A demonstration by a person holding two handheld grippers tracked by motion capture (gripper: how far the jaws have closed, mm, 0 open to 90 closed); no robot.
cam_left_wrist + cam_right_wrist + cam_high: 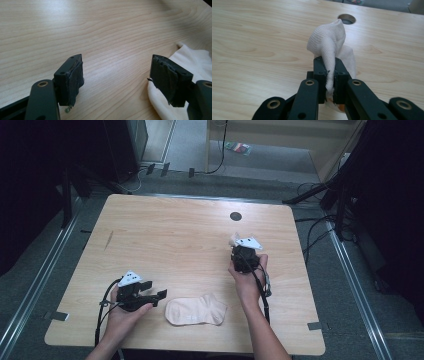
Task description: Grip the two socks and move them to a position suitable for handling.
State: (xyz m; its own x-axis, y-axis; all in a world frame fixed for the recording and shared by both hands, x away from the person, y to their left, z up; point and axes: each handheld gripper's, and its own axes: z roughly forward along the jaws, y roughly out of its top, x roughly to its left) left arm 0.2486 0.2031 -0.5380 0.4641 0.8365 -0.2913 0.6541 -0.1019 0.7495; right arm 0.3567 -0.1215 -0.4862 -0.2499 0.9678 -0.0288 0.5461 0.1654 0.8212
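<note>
- A white sock [329, 42] is sitting pinched between the right gripper [330, 75]'s jaws, bunched above them, at about three o'clock on the table [175, 235]; the tight hold is probably for lifting it.
- A second, pale sock [196, 310] is lying flat near the six o'clock edge, well apart from the first.
- The left gripper [117, 77] is hovering just beside that sock, its jaws standing apart and gripping nothing, seemingly waiting.
- No containers are standing on the table.

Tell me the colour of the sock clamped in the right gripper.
White; the sock shows best in the right gripper view.
</note>
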